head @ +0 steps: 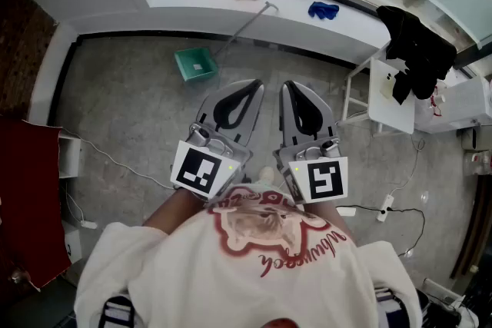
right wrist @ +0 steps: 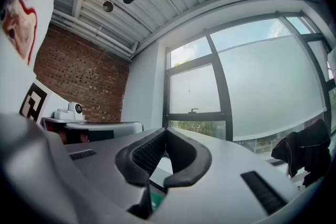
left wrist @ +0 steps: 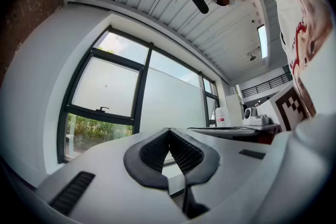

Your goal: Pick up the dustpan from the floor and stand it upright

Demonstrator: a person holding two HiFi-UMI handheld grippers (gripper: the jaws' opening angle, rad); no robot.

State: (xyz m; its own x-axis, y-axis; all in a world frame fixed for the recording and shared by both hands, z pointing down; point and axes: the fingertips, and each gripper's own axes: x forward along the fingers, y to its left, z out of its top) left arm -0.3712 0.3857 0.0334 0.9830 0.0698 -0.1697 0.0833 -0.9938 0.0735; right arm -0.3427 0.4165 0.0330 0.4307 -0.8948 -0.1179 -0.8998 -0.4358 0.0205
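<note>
The green dustpan (head: pixel 195 64) lies on the grey floor (head: pixel 123 104) below the window sill (its long handle slants toward the sill). It is ahead and slightly left of the left gripper (head: pixel 253 87), well apart from it. That gripper's jaws are pressed together, empty. The right gripper (head: pixel 290 87), just beside it, is likewise clenched on nothing.

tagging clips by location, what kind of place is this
Likely an indoor workshop or industrial-style room: bare concrete floor, tall windows and an exposed brick wall.
</note>
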